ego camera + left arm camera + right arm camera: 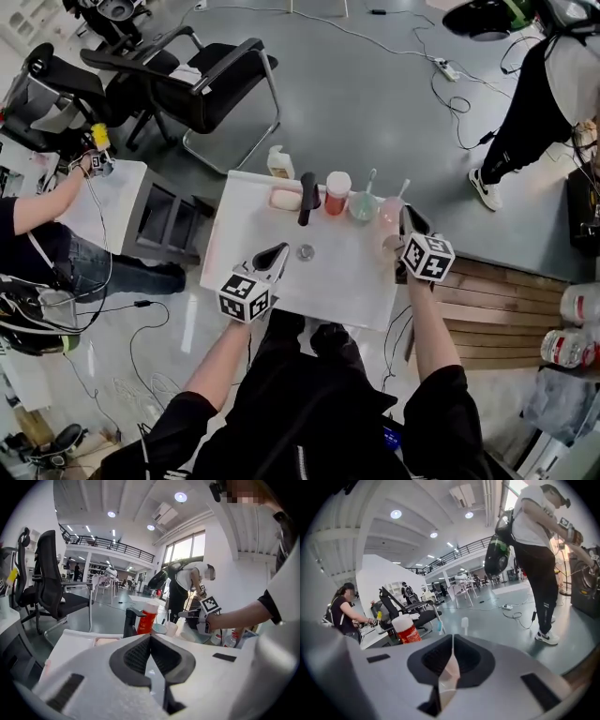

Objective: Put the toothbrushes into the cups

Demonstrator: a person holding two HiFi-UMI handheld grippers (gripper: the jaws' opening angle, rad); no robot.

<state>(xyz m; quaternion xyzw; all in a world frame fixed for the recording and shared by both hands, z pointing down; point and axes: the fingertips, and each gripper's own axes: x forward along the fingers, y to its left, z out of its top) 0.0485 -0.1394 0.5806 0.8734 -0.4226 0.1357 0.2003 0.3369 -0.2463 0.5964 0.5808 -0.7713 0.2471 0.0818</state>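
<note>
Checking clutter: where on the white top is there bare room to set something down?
Bare: the left strip of the white top, between soap and left claw, and the front right patch between drain and right claw. Crowded: the back row of soap, faucet, red can, green cup and pink cup.

The hall is lit brightly and evenly by round ceiling lights (181, 497), and daylight is let in through tall windows (190, 550). Only soft shadows are cast on the grey floor (375, 103), while the white table (347, 277) is slightly washed out. Both gripper views are bowed hard at the rims and boxed in black corners, with the near foreground left soft.
</note>
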